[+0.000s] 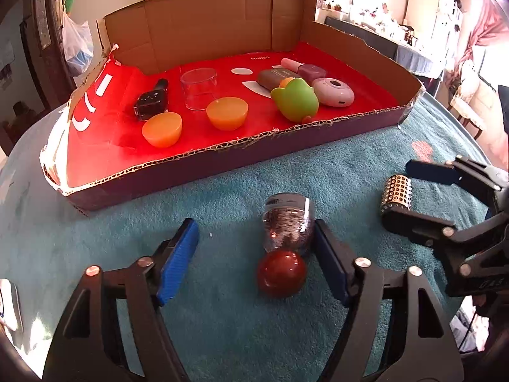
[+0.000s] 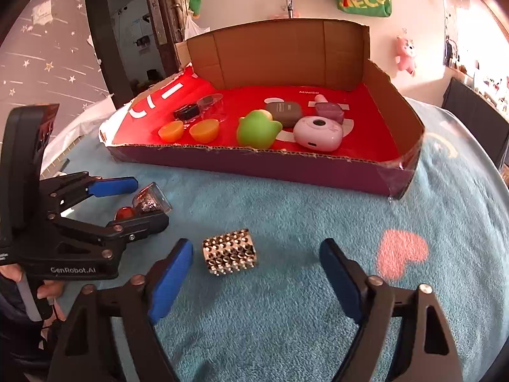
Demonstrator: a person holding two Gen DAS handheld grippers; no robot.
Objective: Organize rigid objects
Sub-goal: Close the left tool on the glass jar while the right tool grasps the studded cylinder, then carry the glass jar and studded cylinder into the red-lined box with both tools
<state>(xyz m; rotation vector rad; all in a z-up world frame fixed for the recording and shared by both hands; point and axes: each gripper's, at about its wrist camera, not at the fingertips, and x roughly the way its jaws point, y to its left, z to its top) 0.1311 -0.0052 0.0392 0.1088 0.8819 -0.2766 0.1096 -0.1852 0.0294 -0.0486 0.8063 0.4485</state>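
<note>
Both grippers are down on the teal surface, each straddling one item, neither clamped yet. Left gripper: the glitter bottle with red ball cap lies between the jaws; the right pad looks to be touching or just beside the bottle, the left pad is well apart, so no grip yet. Right gripper: the studded roller lies between the jaws, nearer the left pad, gaps on both sides, jaws released. The box beyond already holds the duck, two orange cups, the pink case and others. Risks: both items look round and off-centre, so the pad that lands first would likely push or roll them across the towel rather than pinch. The bottle is smooth and tapered; squeezing near the cap joint could squirt it out. The roller's studs give point contact only, so it may twist. Two grippers side by side could clash when lifting toward the box wall.
</note>
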